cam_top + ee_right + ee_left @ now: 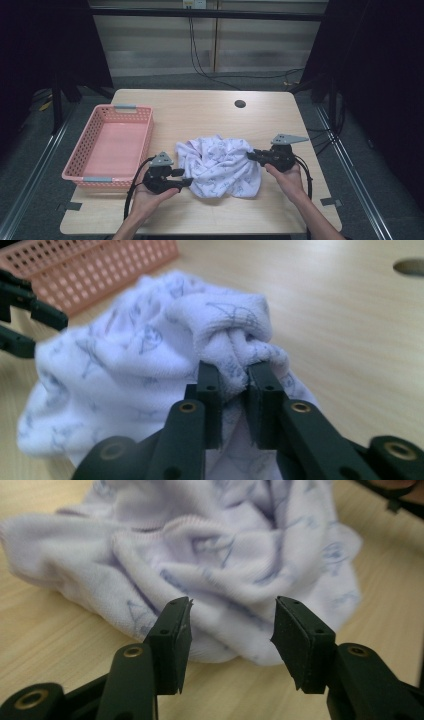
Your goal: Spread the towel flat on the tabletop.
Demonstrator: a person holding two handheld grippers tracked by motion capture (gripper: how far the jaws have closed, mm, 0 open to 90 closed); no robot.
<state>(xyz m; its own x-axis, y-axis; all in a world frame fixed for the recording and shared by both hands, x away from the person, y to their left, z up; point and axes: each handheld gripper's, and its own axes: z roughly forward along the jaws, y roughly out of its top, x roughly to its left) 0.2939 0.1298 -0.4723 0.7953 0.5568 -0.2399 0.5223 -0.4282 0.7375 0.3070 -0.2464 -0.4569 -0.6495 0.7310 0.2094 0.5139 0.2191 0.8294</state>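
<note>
A crumpled white cloth (220,165) with a faint blue print lies in a heap at the middle of the table. My right gripper (251,155) is at the cloth's right edge, shut on a bunched fold of the cloth (235,375). My left gripper (187,177) is at the cloth's lower left side, open, its tips just short of the fabric. In the left gripper view the cloth (220,565) lies right beyond the gripper (232,625), with nothing between the jaws.
An empty pink plastic basket (112,146) stands at the left of the wooden table (200,112), also seen as the basket (95,265) beyond the cloth. A round cable hole (240,104) sits near the far edge. Cables trail from both grippers.
</note>
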